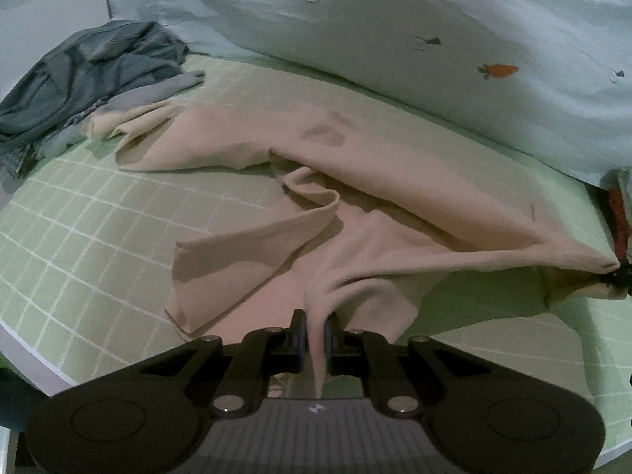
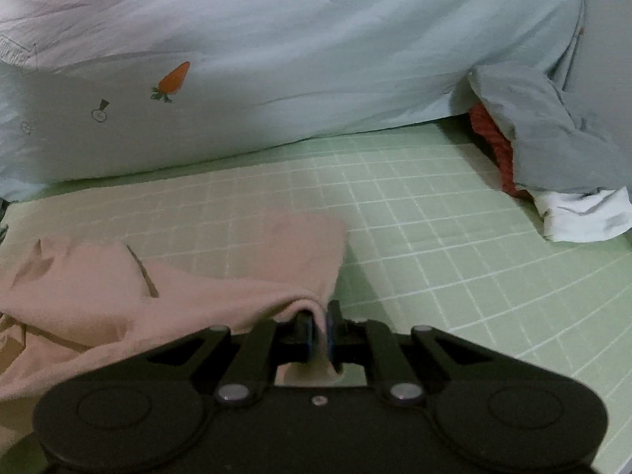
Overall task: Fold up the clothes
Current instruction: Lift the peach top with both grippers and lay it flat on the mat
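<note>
Left gripper (image 1: 314, 330): I see its jaws pinching a bunched edge of the pale pink cotton garment (image 1: 355, 181).
Right gripper (image 2: 319, 330): my jaws are pressed onto another fold of the same garment (image 2: 166, 288).
Garment: spread rumpled on the light green bed sheet with a white grid (image 1: 98, 213) (one sleeve flopped over).
Behind: a pale blue quilt with a carrot print (image 2: 276, 59).
Left side: a heap of grey-blue clothes (image 1: 91, 71).
</note>
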Demonstrator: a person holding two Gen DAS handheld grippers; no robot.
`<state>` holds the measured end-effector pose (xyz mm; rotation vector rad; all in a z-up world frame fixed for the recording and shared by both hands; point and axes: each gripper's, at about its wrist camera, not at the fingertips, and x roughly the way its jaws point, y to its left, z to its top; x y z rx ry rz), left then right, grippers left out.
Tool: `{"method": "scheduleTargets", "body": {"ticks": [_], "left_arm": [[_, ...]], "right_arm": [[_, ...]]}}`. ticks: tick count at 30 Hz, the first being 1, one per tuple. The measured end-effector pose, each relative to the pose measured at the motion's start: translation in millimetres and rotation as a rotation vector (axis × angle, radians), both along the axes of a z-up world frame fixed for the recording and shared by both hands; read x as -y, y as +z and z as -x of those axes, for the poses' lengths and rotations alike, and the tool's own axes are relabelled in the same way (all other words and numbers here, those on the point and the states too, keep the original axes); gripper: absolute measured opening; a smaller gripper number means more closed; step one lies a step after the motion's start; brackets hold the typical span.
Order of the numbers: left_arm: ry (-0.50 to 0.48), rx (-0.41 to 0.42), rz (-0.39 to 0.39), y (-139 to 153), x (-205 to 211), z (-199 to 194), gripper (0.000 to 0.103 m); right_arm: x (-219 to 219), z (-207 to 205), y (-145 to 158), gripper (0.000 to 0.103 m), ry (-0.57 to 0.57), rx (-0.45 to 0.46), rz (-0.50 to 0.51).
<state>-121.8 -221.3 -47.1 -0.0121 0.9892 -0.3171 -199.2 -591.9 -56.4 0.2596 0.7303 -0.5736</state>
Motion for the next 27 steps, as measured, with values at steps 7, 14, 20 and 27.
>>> {"method": "scheduleTargets", "body": {"ticks": [7, 14, 20, 27], "left_arm": [[-0.025, 0.017, 0.030, 11, 21, 2, 0.039], [-0.010, 0.123, -0.012, 32, 4, -14, 0.070], [-0.092, 0.018, -0.041, 9, -10, -52, 0.070], [-0.282, -0.063, -0.081, -24, -1, -76, 0.067]], "right_arm": [[40, 4, 11, 0.017, -0.066, 0.013, 0.046], [33, 18, 0, 0.072, -0.202, -0.054, -0.046], [-14, 17, -7, 0.079, -0.227, 0.011, -0.253], [-75, -19, -24, 0.081, -0.110, -0.087, -0.227]]}}
